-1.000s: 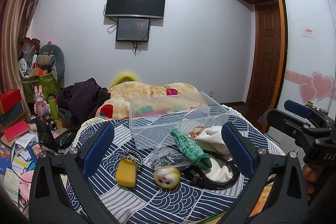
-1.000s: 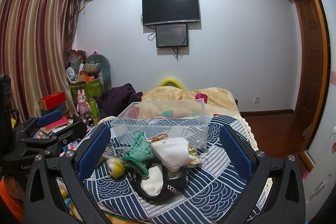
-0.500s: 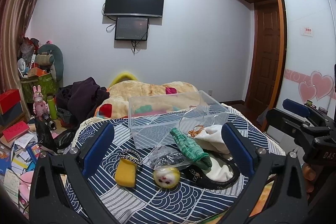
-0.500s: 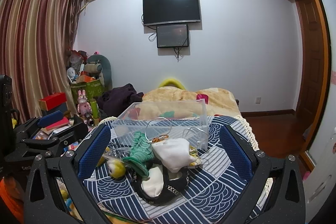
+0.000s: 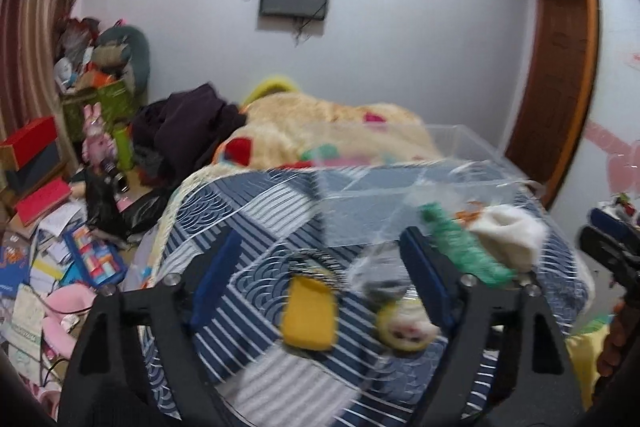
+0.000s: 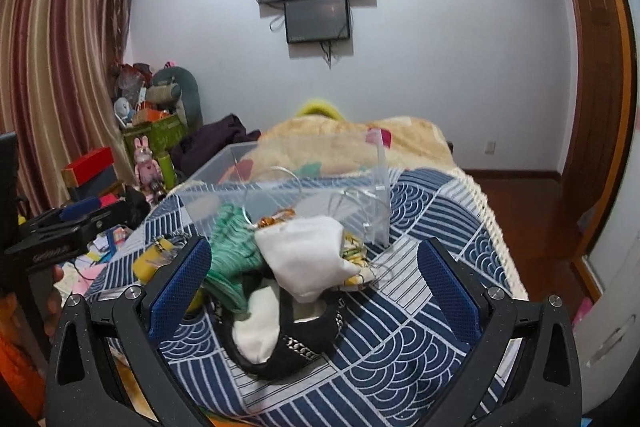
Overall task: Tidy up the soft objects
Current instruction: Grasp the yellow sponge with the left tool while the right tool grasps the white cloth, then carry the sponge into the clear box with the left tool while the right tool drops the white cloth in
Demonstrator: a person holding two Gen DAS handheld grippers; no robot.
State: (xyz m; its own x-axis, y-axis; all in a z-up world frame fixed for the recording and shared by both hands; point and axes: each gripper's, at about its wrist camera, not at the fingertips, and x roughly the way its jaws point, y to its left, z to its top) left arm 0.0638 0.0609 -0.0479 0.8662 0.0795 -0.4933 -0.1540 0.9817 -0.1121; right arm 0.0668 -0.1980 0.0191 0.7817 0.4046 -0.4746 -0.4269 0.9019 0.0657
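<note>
Both tools are wide open and hold nothing. In the left view, the left tool (image 5: 320,275) frames a yellow sponge (image 5: 308,313) at lower centre, lying on the patterned worktop (image 5: 248,203) directly ahead. A round toy (image 5: 402,325) sits just right of it. The clear bin (image 5: 400,195) stands beyond. The right tool (image 6: 312,279) faces a white pouch (image 6: 308,259) at centre frame.

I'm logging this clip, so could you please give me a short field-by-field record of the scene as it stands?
surface: blue patterned cloth
container: clear plastic box, open top, at the back of the cloth
items outside the box: yellow sponge, round plush toy, green knit piece, white pouch, black slipper
left gripper: open, empty, above the sponge
right gripper: open, empty, near the pouch
</note>
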